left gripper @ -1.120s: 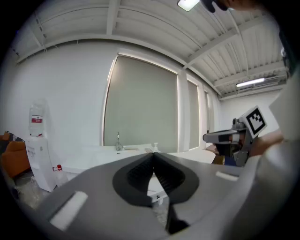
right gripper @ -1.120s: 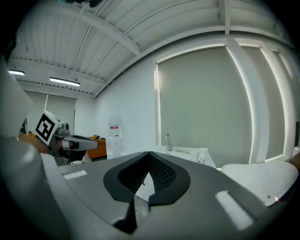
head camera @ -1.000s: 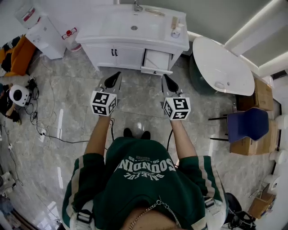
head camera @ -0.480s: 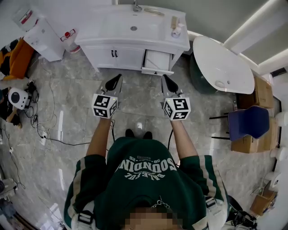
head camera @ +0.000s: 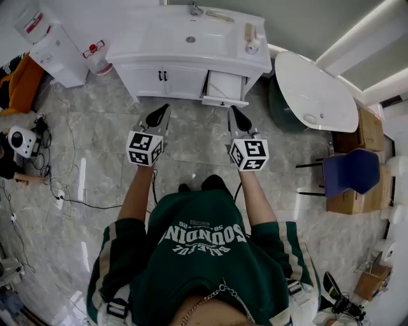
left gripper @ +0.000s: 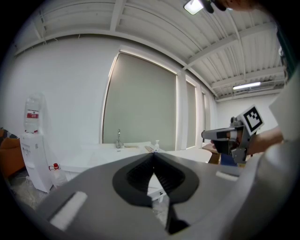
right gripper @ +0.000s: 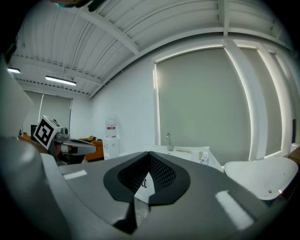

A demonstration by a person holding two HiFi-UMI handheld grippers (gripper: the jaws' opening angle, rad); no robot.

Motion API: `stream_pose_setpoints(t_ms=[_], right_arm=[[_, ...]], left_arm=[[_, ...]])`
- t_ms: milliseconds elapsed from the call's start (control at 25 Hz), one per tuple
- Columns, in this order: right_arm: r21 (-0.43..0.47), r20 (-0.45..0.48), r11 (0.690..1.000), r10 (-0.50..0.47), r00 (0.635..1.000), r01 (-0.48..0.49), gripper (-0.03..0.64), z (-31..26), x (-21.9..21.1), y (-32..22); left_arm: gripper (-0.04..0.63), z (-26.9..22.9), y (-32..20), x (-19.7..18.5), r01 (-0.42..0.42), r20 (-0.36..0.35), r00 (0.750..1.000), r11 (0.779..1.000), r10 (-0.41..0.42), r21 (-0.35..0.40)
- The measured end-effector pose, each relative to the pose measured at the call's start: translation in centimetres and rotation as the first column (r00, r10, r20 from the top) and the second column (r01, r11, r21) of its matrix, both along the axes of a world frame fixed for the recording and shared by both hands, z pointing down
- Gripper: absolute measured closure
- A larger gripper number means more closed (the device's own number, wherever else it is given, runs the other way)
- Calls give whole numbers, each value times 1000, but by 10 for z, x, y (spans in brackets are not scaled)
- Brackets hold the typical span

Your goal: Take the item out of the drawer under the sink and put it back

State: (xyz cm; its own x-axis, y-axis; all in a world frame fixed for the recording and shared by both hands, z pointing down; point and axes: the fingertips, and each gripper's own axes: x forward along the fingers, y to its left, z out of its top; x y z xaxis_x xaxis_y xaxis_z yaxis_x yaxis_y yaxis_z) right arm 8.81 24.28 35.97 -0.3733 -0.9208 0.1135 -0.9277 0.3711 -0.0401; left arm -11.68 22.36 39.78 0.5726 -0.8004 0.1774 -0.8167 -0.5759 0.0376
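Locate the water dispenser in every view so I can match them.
Head view: water dispenser at top left.
Left gripper view: far left, against the wall.
Right gripper view: left of centre, against the far wall.
Shared landmark: the faucet, right of the dispenser in all three.

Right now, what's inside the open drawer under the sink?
The drawer is pulled out of the white cabinet, and only its pale inside shows from above. Whether an item lies in it cannot be told from here.
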Motion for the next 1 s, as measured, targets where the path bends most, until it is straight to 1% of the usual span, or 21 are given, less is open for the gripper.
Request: stream_pose_setpoints(t_ms=[200,480,640,800,1000], right_arm=[[-15,10,1000,19,1000,-19,615,6,-3,-10],[-33,26,999,26,999,-25,615,19,3,-45],[-38,36,999,8,999,-6,615,25,5,-82],[-41,38,999,-12,999,14,615,27,12,-128],[-70,32,996,-52,998,54,615,35,31,-194]], left_arm=[[546,3,-12,-5,-20,1,1000,1000,20,-9],[546,16,-46,-1,-23,2,1000,999,23,-30],[546,20,-76,0,-4,5,1000,999,4,-35],[546,26,-117,8,14,4,1000,999,-14,-50],[546,32,-177,31,38,-3,999,997,-38,-72]])
